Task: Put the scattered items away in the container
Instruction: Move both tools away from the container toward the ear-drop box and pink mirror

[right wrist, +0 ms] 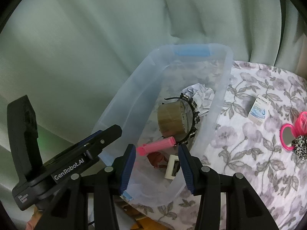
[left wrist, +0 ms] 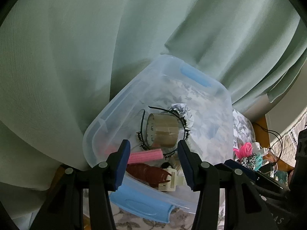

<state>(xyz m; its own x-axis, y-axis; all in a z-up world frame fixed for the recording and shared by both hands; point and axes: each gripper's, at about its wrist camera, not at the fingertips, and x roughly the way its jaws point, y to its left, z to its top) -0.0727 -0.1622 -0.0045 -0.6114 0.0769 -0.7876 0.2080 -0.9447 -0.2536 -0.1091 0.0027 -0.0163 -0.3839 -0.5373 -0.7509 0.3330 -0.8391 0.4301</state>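
Two hand-held grippers poised over a clear plastic container point(right wrist: 122, 103) on a floral tablecloth point(right wrist: 249, 153), in front of a pale green curtain point(left wrist: 76, 57).

Left to right: the left gripper point(left wrist: 153, 161) tilts steeply down over the container's near end, its blue-padded fingers point(left wrist: 122, 164) spread part-way with nothing between them. Below lie a pink hair roller point(left wrist: 145, 156), a brown hair claw point(left wrist: 149, 173) and a white clip point(left wrist: 168, 182); farther in, a roll of brown tape point(left wrist: 163, 130) sits ringed by a black toothed headband point(left wrist: 180, 118). The right gripper point(right wrist: 156, 169) tilts down likewise above the near rim, its fingers standing apart and empty. Still outside on the cloth, well to the right: a small white box point(right wrist: 259, 113), pink hair rings point(right wrist: 299, 124) and a leopard-print scrunchie point(right wrist: 301, 145).
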